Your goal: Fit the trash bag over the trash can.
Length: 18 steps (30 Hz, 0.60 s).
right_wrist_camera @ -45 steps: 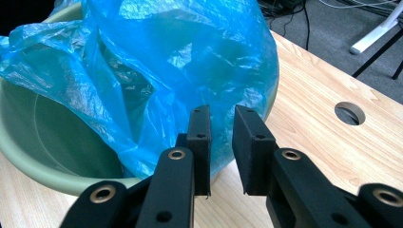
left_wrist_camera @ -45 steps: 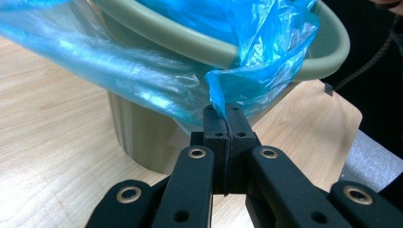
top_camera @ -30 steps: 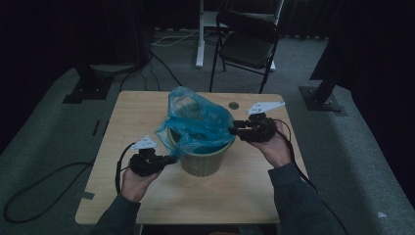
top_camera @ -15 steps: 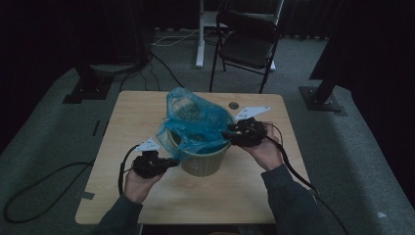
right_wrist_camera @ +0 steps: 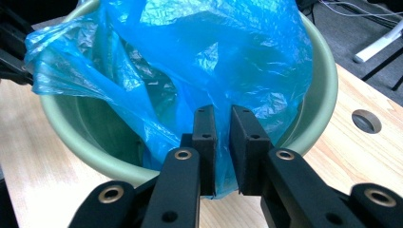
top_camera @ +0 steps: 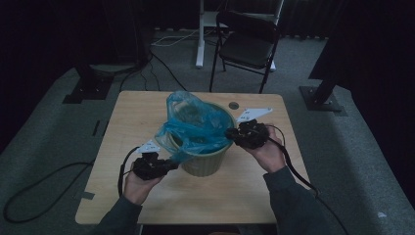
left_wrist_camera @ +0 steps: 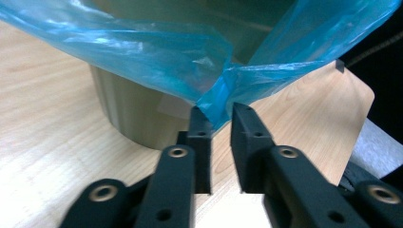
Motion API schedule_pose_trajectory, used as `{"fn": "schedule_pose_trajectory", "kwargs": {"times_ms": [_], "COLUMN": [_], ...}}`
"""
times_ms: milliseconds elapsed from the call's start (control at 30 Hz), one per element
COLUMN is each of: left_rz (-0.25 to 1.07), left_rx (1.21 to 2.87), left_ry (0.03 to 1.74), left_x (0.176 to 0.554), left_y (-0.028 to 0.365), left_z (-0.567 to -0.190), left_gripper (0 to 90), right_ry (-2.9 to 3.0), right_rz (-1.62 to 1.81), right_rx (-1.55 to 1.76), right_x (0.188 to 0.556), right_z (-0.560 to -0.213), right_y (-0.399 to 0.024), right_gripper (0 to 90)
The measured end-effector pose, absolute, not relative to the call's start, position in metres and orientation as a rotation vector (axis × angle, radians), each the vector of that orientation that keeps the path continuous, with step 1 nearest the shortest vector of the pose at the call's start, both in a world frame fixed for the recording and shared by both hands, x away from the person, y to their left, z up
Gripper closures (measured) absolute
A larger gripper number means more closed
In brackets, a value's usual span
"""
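Now the left gripper [left_wrist_camera: 219,114] points at the near left side of the bin [left_wrist_camera: 128,114], its jaws a narrow gap apart. They have just been opening, and a corner of the blue bag [left_wrist_camera: 142,52] hangs down to their tips, lying against the left jaw while the right jaw stands clear of it, so the pads do not press on the plastic. From above, this gripper [top_camera: 169,165] sits low at the bin's [top_camera: 203,164] left front, held in the left hand [top_camera: 139,181], with the bag's [top_camera: 195,127] edge drawn out over the rim toward it.

Across the bin, the right gripper [right_wrist_camera: 222,116] has just been closing. Its jaws stand close together with a fold of the bag [right_wrist_camera: 199,57] between them, just at the near rim of the bin [right_wrist_camera: 323,85]; the plastic runs down through the gap, and the pads look pinched on it. From above, that gripper [top_camera: 232,134] meets the bin's right rim, borne by the right hand [top_camera: 266,152].

Most of the bag is bunched up inside and above the pale green bin. That bin stands upright near the middle of the table [top_camera: 147,107], and a chair [top_camera: 249,44] stands on the floor beyond.
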State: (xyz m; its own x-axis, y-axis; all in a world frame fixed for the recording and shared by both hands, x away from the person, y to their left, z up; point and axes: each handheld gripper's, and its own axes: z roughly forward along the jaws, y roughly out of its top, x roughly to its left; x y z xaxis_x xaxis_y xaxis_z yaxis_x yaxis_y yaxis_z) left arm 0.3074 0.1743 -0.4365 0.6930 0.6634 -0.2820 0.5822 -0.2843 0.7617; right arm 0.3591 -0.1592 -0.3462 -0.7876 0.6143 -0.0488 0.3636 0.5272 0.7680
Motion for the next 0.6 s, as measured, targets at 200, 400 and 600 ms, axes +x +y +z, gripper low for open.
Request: {"fn": "schedule_pose_trajectory", "kwargs": {"times_ms": [200, 400, 600], "left_rz": [0.165, 0.219, 0.275], "left_rx": [1.942, 1.922, 1.901], "left_ry": [0.962, 0.97, 0.93], "left_x": [0.3, 0.297, 0.294], "left_y": [0.187, 0.194, 0.196], "left_z": [-0.424, -0.417, -0.401], "left_gripper": [69.1, 60.7, 55.5], "right_ry": [2.46, 2.464, 2.466], "right_rz": [1.15, 1.157, 1.158], "right_rx": [0.815, 0.813, 0.81], "right_x": [0.359, 0.358, 0.359], "right_z": [-0.345, -0.345, -0.345], "right_y": [-0.16, -0.16, -0.16], "right_gripper": [81.9, 82.7, 83.6]}}
